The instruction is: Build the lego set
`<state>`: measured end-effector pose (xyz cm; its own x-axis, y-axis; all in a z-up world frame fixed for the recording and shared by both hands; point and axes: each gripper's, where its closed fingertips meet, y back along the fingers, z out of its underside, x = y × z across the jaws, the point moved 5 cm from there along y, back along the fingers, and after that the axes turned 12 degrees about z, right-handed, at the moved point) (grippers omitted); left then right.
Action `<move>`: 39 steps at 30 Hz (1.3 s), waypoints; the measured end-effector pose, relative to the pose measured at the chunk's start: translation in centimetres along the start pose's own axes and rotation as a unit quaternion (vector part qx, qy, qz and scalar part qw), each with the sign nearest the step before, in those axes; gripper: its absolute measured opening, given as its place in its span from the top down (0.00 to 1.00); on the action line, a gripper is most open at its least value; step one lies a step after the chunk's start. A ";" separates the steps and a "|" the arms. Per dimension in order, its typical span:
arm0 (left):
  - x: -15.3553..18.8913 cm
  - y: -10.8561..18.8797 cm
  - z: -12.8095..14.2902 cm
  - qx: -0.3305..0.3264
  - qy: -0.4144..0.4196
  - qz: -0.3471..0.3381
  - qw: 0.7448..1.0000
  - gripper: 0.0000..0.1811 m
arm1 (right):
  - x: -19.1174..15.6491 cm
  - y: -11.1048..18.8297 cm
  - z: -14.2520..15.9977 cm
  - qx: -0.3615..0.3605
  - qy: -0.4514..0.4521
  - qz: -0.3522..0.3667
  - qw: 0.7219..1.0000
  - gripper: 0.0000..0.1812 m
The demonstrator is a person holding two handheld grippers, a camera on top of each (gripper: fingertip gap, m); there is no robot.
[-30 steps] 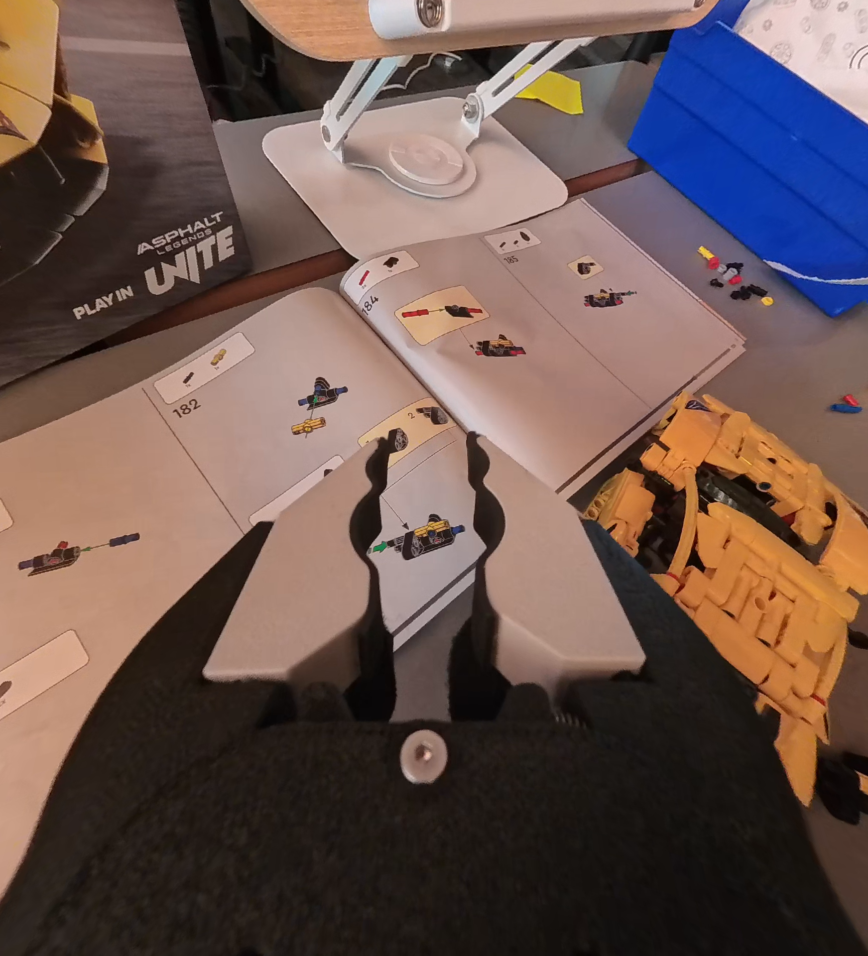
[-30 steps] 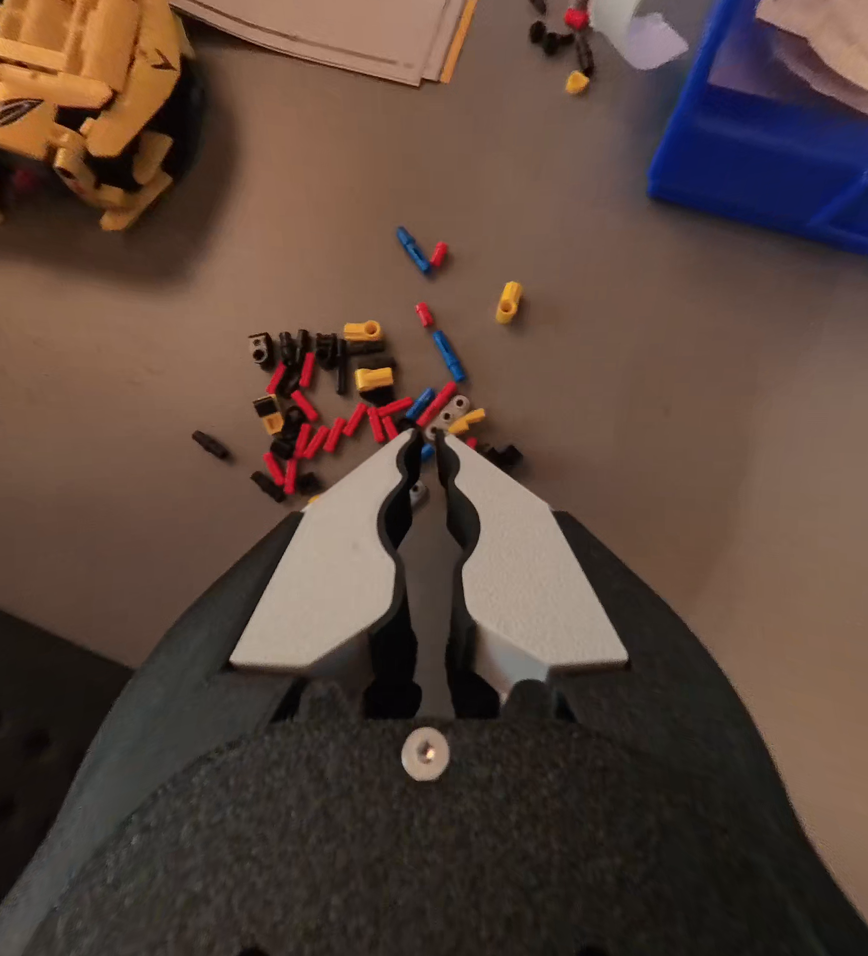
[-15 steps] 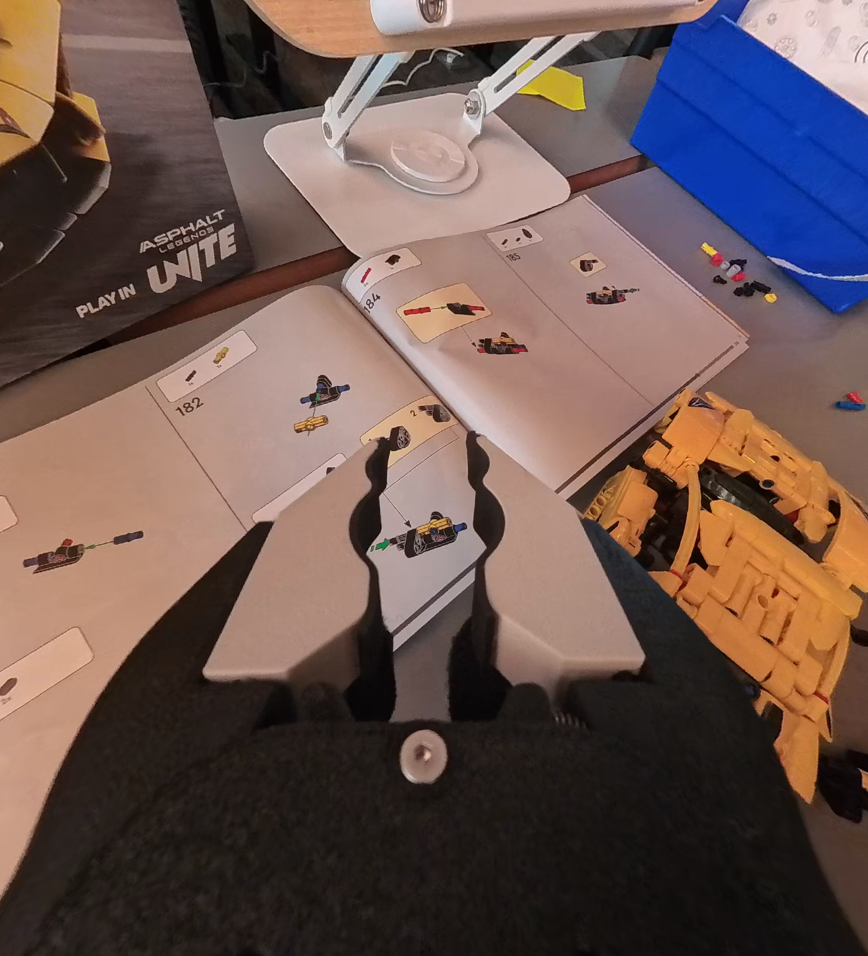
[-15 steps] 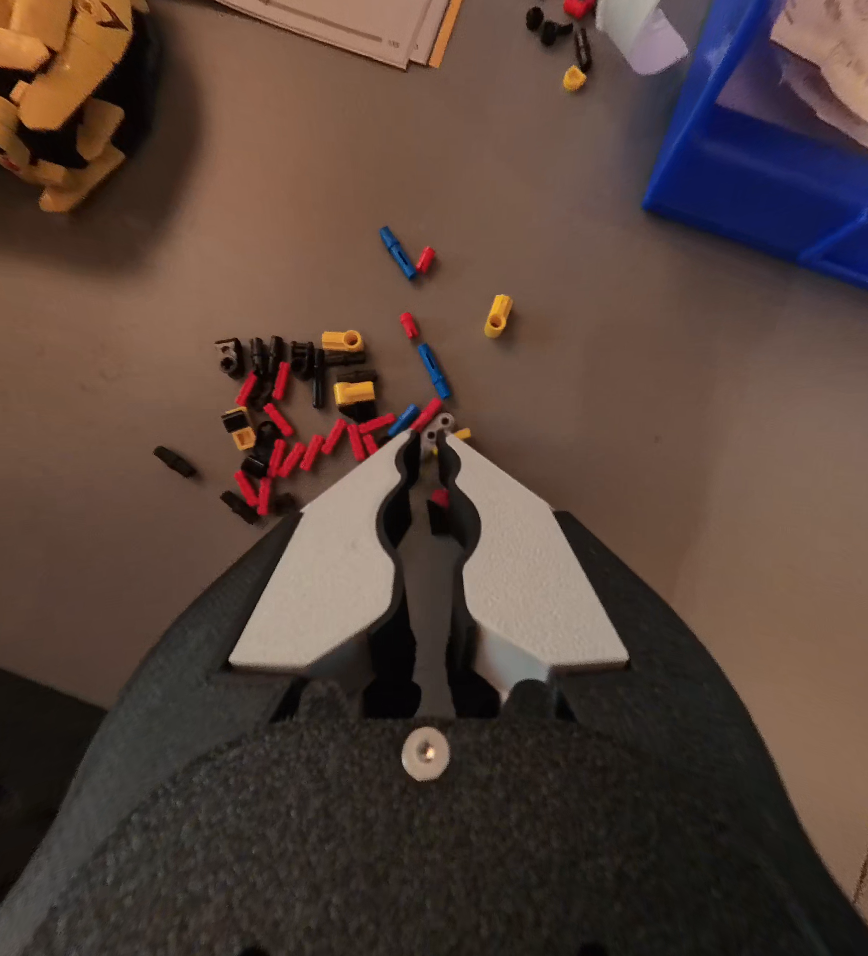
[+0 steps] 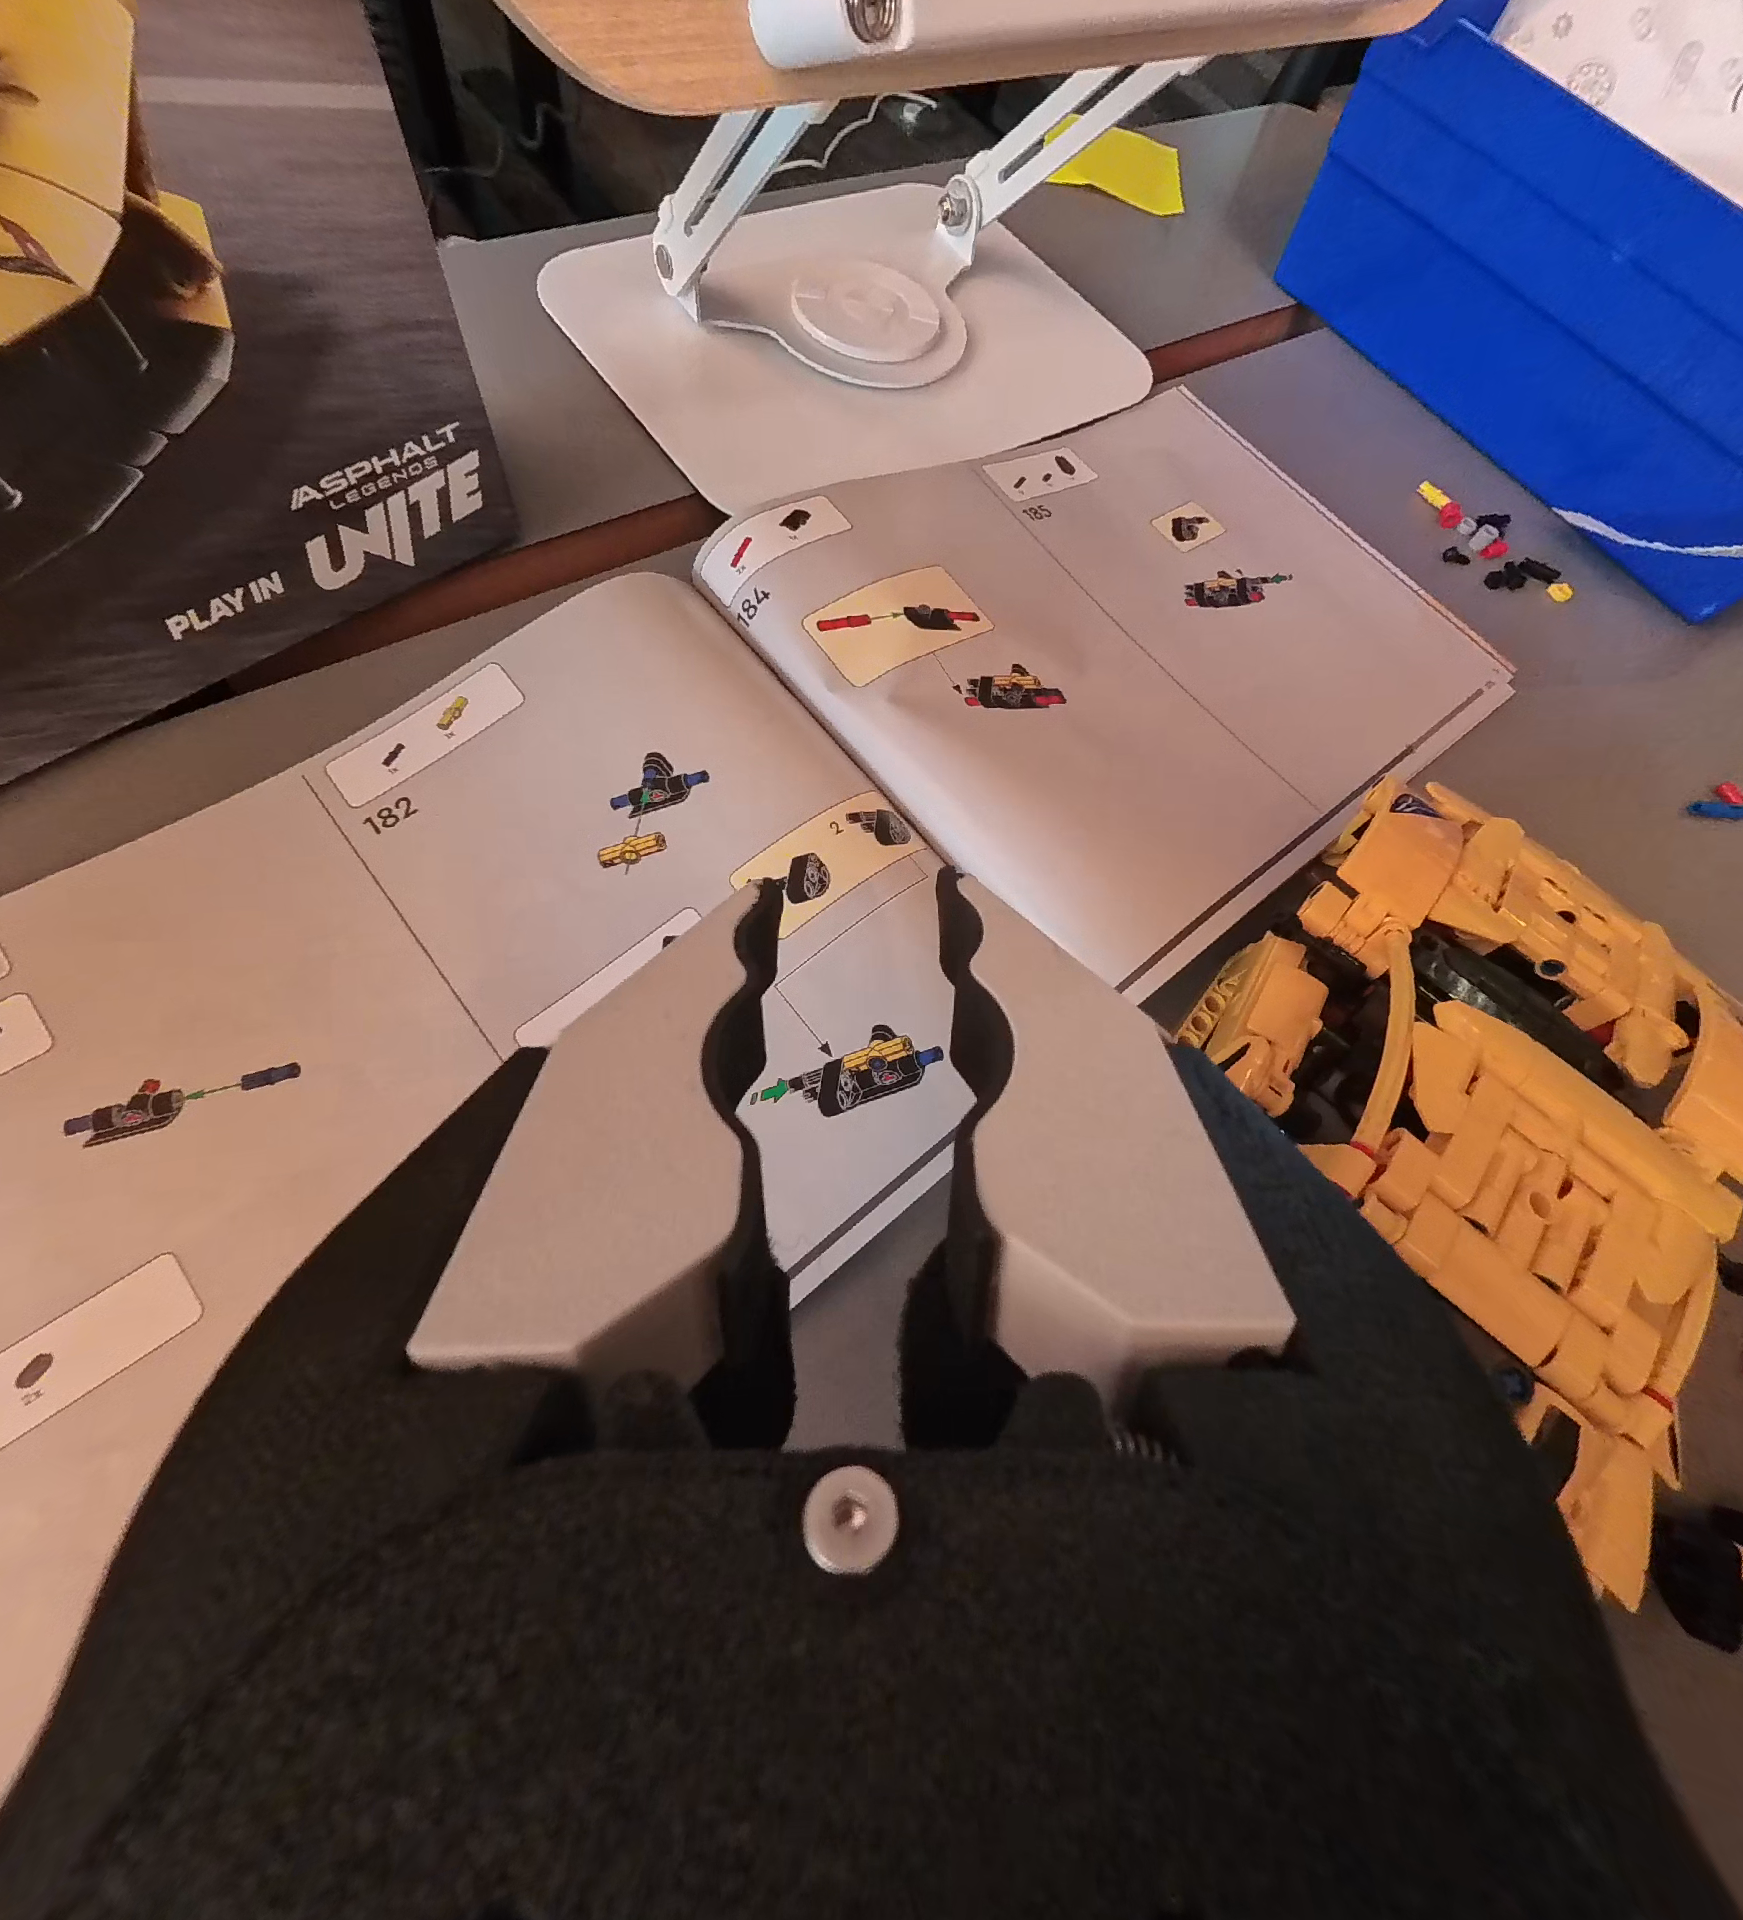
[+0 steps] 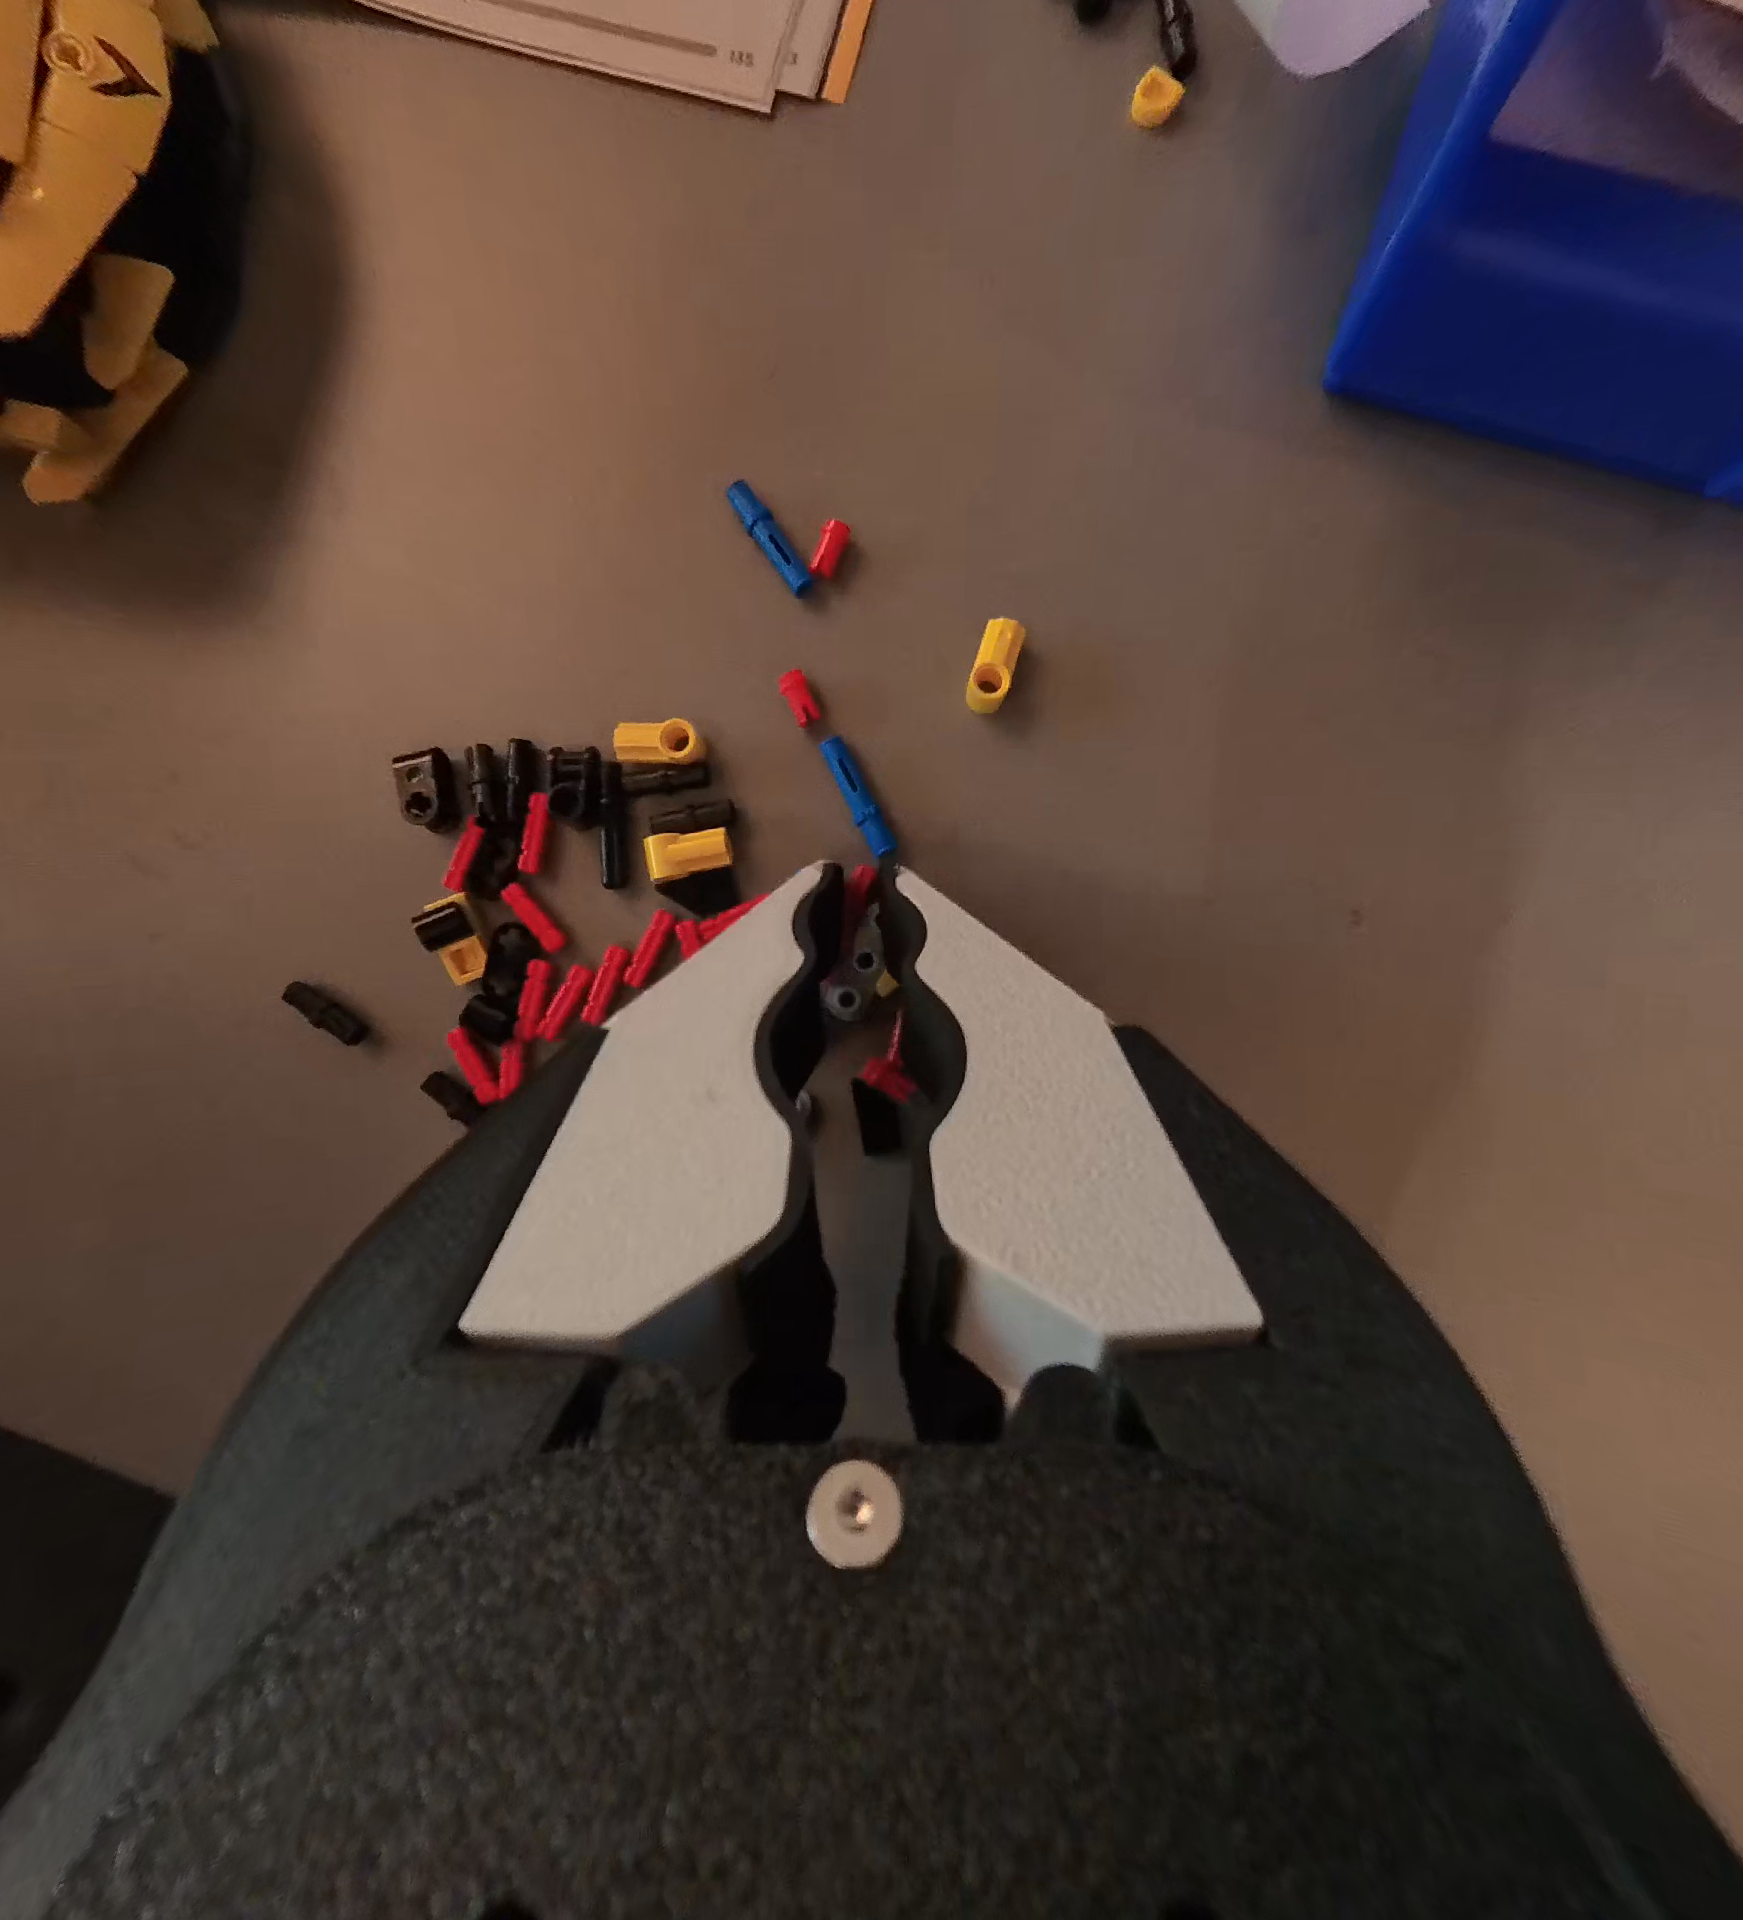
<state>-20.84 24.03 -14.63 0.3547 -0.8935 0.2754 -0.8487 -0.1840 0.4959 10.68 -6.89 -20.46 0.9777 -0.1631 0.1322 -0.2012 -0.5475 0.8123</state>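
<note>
My left gripper [image 5: 854, 888] is open and empty. It hovers over the open instruction booklet [image 5: 555, 831]. The part-built yellow lego car [image 5: 1469, 1122] lies to its right and also shows in the right wrist view [image 6: 25, 208]. My right gripper [image 6: 859, 871] hangs low over a pile of loose red, black and yellow pieces [image 6: 576, 883], its jaws a narrow gap apart. A grey piece [image 6: 851, 982], a red pin and a black piece show in that gap. I see nothing clamped. A blue pin [image 6: 854, 795] lies just ahead of the tips.
A blue bin [image 5: 1573, 312] stands at the right and shows in the right wrist view [image 6: 1573, 291]. The set's box [image 5: 171, 364] and a white stand [image 5: 846, 343] stand behind the booklet. More small pieces [image 5: 1495, 551] lie by the bin. A yellow connector [image 6: 995, 665] lies apart. The gap from one gripper's tips to the other's is roughly 40 centimeters.
My right gripper has moved forward and lower over the pile, so pieces once ahead of its tips now lie between its fingers. The left gripper has barely moved.
</note>
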 end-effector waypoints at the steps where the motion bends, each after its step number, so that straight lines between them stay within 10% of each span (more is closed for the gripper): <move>1: 0.0 0.0 0.0 -0.001 0.000 0.000 1.000 0.83 | 0.0 0.0 0.0 0.000 0.004 0.003 1.000 0.98; 9: 0.1 0.1 -0.1 0.001 -0.003 -0.002 1.000 0.83 | -1.2 2.4 -2.2 0.049 0.034 -0.005 0.998 0.99; 15: 0.1 0.0 -0.1 -0.001 -0.005 -0.003 1.000 0.83 | -16.5 4.9 -3.2 0.097 0.221 -0.226 0.944 0.98; 19: 0.2 0.1 -0.1 0.000 -0.005 -0.002 1.000 0.83 | -21.5 2.9 -1.0 0.064 0.287 -0.249 0.923 0.98; 39: 0.3 -0.1 0.0 0.000 -0.002 0.004 1.000 0.83 | -21.9 -0.8 -5.3 0.123 0.180 -0.114 0.969 0.87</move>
<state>-20.62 23.79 -14.59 0.3468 -0.8967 0.2751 -0.8508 -0.1774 0.4946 -10.23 1.47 -20.93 0.9470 0.2585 0.1907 0.0579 -0.7214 0.6901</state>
